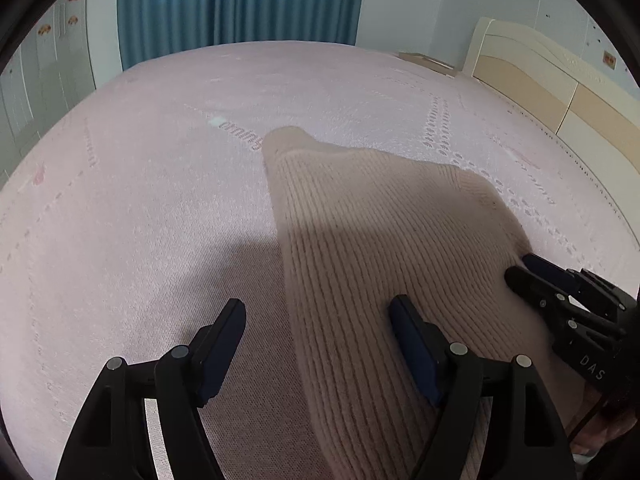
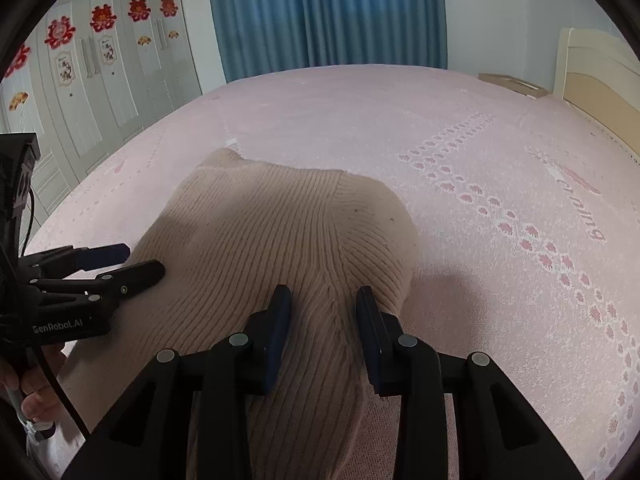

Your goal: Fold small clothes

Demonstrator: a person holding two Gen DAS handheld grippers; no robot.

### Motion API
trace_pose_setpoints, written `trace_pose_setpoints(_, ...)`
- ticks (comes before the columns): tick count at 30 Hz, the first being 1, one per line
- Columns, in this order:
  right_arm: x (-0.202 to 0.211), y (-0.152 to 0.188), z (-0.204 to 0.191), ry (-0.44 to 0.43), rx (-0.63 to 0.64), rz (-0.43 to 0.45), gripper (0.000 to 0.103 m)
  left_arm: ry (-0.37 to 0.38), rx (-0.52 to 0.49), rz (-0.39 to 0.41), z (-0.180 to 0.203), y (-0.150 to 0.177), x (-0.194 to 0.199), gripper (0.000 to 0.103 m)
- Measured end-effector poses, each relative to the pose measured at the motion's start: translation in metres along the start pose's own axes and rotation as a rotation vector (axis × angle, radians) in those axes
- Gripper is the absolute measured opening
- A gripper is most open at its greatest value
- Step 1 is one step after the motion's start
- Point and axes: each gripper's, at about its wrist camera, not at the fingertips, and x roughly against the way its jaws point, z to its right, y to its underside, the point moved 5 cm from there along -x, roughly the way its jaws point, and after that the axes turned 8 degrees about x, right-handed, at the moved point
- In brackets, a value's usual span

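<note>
Covering nearly the whole lower frame in both views, a pink bedspread [image 1: 140, 184] patterned with rows of small paw prints and faint lettering serves as the work surface. Blue curtains [image 1: 240, 4] hang at the top centre, a cream headboard [image 1: 560, 80] runs down the upper right, and in the right wrist view white wardrobe doors [image 2: 100, 92] with red paper decorations [image 2: 60, 32] fill the upper left. A flat cardboard piece [image 2: 512, 82] lies on the far right edge of the bed. A beige ribbed knit garment [image 1: 380, 240] lies at centre, stretching from mid-frame down to the bottom edge. In the left wrist view the left gripper [image 1: 318, 314] sits at the bottom with its jaws spread wide; one finger is over the bare bedspread, the other over the knit, and the garment's left edge runs between them. The right gripper [image 2: 323, 300] sits at the bottom centre of its own view, jaws apart, straddling a raised ridge of the knit without clamping it. Its tips also appear at the right edge of the left wrist view, touching the garment's side.
</note>
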Motion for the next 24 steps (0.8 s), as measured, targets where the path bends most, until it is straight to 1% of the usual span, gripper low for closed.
trace_pose_setpoints(12,-0.0001,0.0000,-0.0022,0.012,0.004,-0.004,0.033,-0.023,-0.004,0.010,0.0036,0.0016,0.0005,0.075)
trace_pose_setpoints(24,0.0003,0.0002,-0.0019,0.016,-0.001,-0.002,0.033,-0.022,-0.005,0.011,0.0054,0.0024,0.0001,0.075)
